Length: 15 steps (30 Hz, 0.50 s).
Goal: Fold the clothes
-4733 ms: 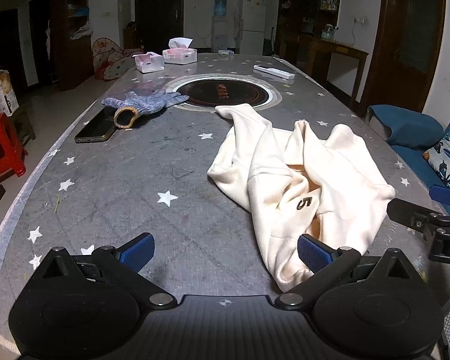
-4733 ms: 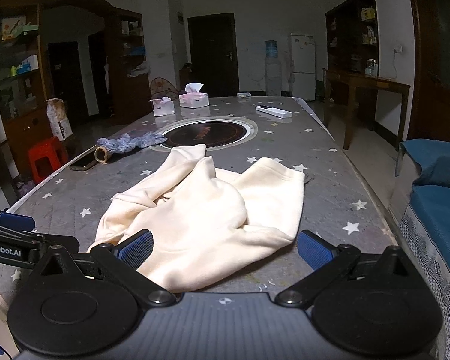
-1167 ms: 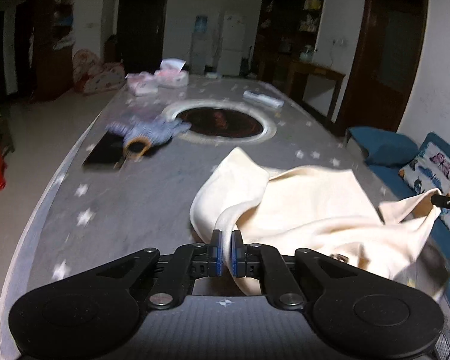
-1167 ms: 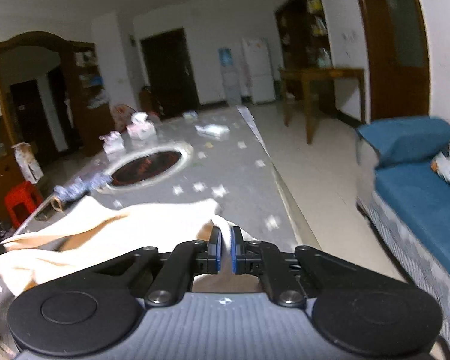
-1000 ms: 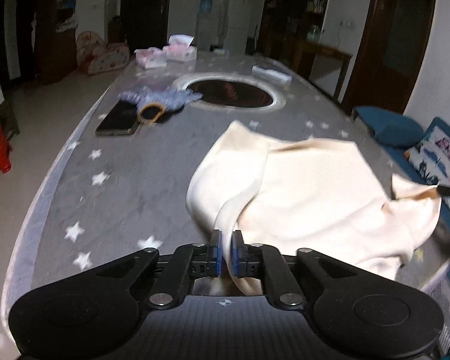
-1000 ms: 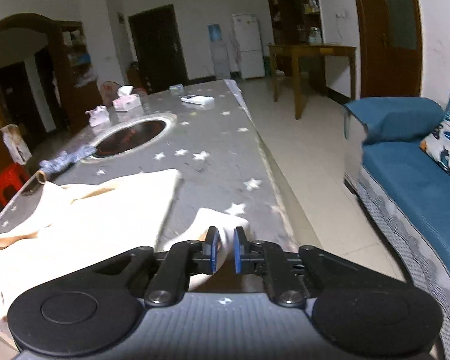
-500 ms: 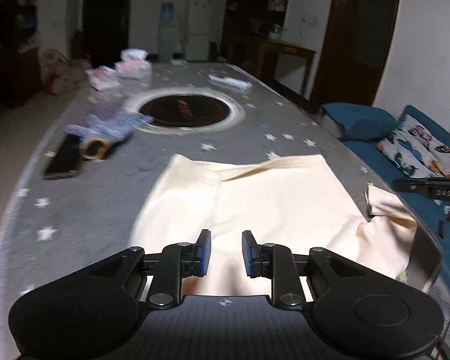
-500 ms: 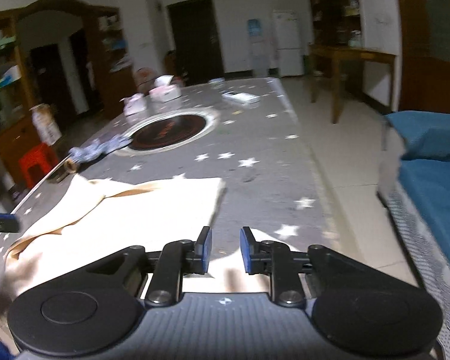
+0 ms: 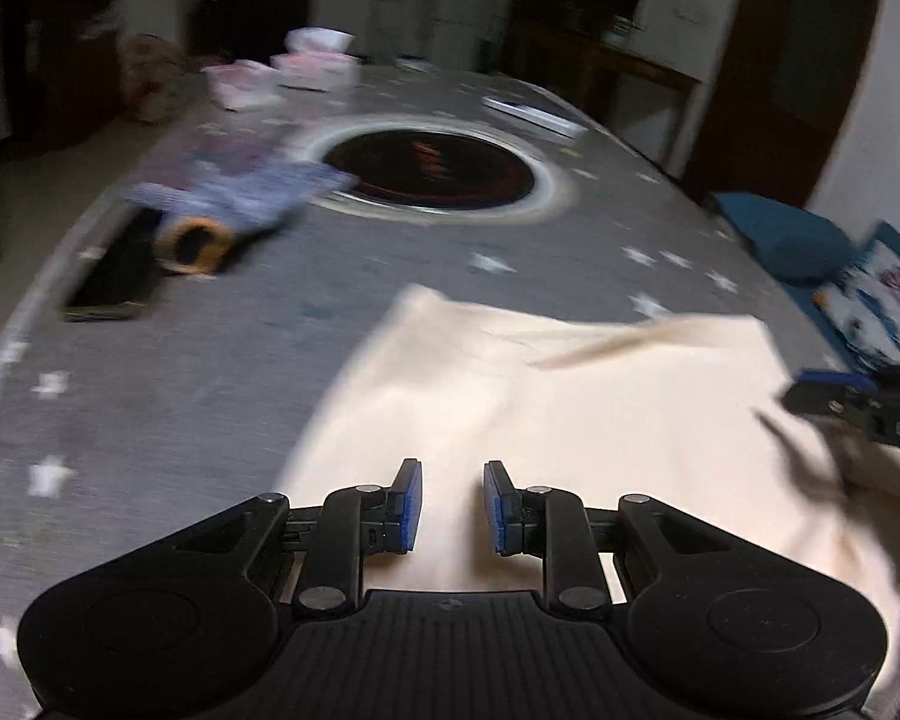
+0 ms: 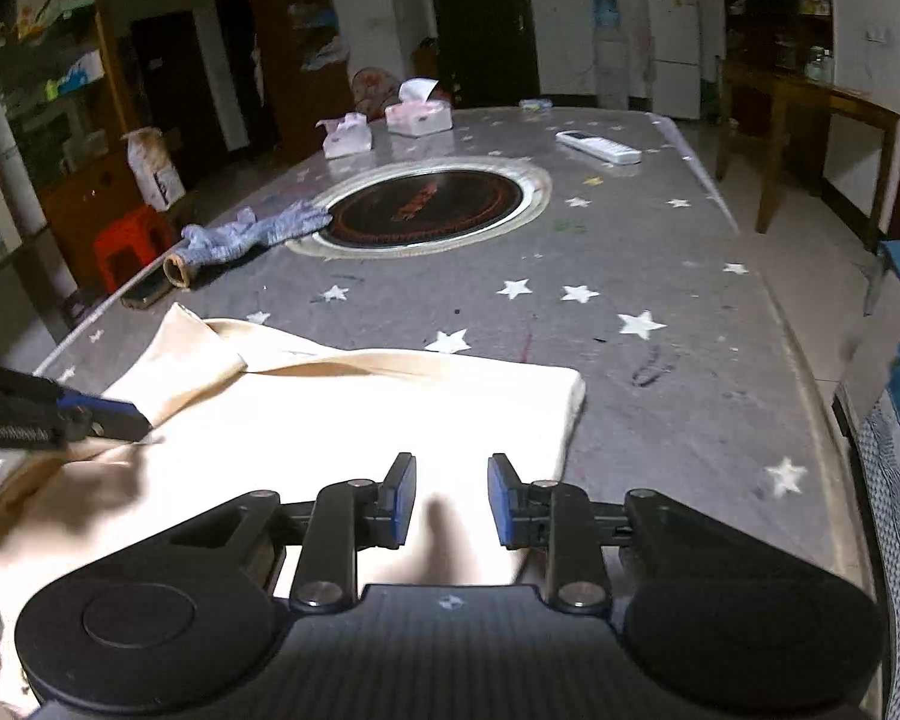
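**Cream garment lay flat on star-print desk, both tongs spread above it**

Nearest the lens, the left tongs [image 9: 450,507] stood with their blue-padded fingers parted, gripping nothing, poised over the near edge of the cream-coloured cloth garment [image 9: 558,420]. The right tongs [image 10: 450,501] were likewise spread and empty, over the garment's [image 10: 342,420] near right part. The garment was spread mostly flat at the near end of the grey desk printed with white stars [image 10: 660,276], with one loose fold along its far edge and a flap turned up at its far left corner. Each tool showed in the other's view: the right at the right edge of the left camera's blurred picture, the left at the left edge of the right camera's.

Further along the desk, a blue-grey knitted glove with a tan cuff [image 10: 246,237] lay beside a dark flat phone [image 10: 147,291] near the left edge. Past it sat a round black cooktop set in a pale ring [image 10: 426,207], which the glove's fingertips touched. Beyond that rested a white remote control [image 10: 597,147] to the right and two pink tissue boxes [image 10: 417,114] toward the far end.
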### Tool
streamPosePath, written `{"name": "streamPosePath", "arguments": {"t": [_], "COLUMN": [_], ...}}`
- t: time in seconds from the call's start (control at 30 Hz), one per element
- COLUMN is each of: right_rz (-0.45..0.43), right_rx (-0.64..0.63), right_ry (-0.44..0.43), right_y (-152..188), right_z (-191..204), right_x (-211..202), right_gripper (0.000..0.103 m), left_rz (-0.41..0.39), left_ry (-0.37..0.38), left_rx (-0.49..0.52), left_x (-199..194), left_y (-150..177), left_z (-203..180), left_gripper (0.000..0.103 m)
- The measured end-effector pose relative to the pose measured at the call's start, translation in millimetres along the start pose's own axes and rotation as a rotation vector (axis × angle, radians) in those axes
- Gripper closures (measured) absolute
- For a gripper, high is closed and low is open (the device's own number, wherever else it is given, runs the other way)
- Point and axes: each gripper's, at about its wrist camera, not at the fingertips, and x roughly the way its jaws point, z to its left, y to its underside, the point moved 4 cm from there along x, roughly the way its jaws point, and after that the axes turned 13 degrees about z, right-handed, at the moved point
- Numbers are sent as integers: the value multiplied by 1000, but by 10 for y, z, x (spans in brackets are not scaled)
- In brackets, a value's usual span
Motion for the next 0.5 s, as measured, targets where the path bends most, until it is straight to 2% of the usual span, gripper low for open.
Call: {"name": "streamPosePath", "arguments": {"t": [0.13,0.17,0.23,0.3,0.37,0.5], "right_rz": [20,23,29,38,39,42], "right_rx": [-6,-6,-8,-11,-17,-29], "right_ry": [11,17,31,43,48,59], "right_y": [-92,-106,-134,-174,-241,-374], "right_z": [-30,-44,-77,-113,-115,-118], "right_x": [165,190,243,300,351,454], "right_gripper": [76,74,68,68,67,66], "left_rz": [-14,-10,-19,-44,-64,-30], "left_ry": [-148,-172,-172,-110,-24,150], "left_rx": [-120,-154,-187,-163,-93,-5], "left_x": [-10,-17,-75,-163,-223,-144], "left_y": [-19,-20,-26,-45,-80,-154], "left_z": [382,468,544,466,266,-124], "left_gripper": [78,78,78,76,69,68]}}
